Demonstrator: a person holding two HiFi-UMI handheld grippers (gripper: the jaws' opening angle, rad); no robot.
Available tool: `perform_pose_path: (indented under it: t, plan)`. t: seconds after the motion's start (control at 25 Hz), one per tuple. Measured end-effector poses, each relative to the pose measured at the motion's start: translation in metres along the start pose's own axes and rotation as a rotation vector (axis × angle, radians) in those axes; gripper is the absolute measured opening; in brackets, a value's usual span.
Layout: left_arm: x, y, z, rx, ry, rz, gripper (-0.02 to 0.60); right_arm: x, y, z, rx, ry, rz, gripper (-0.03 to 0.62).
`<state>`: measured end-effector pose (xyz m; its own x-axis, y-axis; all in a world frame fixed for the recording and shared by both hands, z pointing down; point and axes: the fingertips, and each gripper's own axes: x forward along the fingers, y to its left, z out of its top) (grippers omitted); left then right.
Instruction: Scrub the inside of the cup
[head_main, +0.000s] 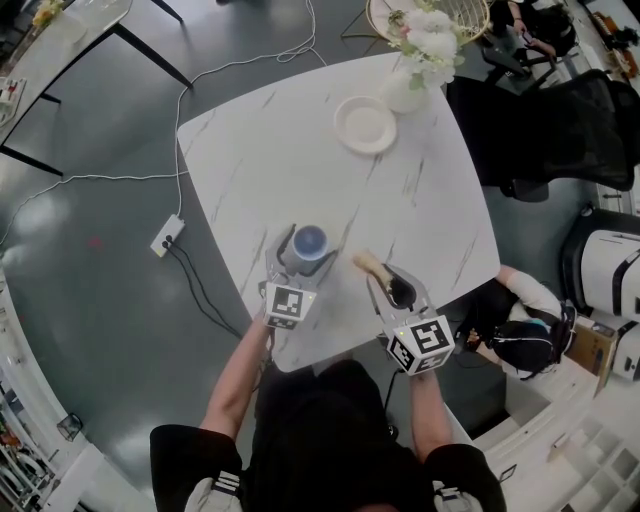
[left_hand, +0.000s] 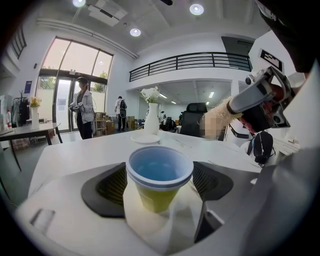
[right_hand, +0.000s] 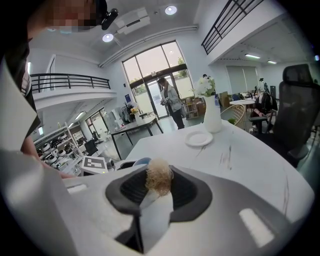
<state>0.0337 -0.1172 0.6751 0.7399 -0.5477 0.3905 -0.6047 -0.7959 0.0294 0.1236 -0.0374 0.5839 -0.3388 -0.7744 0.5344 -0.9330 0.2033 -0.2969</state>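
A paper cup (head_main: 310, 242) with a blue inside stands upright near the front of the white marble table (head_main: 420, 200). My left gripper (head_main: 308, 250) is open around it, one pad on each side, neither pressing on it. In the left gripper view the cup (left_hand: 159, 175) sits midway between the dark pads (left_hand: 107, 187) of the left gripper (left_hand: 159, 192). Just right of the cup, my right gripper (head_main: 396, 287) is shut on a tan bristle brush (head_main: 370, 265), whose head points up-left towards the cup. In the right gripper view the brush head (right_hand: 159, 177) sticks out past the right gripper (right_hand: 159, 196).
A white plate (head_main: 365, 124) and a white vase of flowers (head_main: 415, 60) stand at the table's far side. A black office chair (head_main: 560, 130) is at the right, with a seated person (head_main: 520, 325) near the right corner. A power strip (head_main: 167, 235) and cables lie on the floor at the left.
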Motion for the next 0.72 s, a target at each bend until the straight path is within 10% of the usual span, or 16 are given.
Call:
perform_pose_path:
  t: [0.72]
  plan:
    - [-0.071,-0.004,0.069,-0.013,-0.087,-0.003,0.369,-0.029,0.034,0.039,-0.086,-0.113,-0.029,0.109]
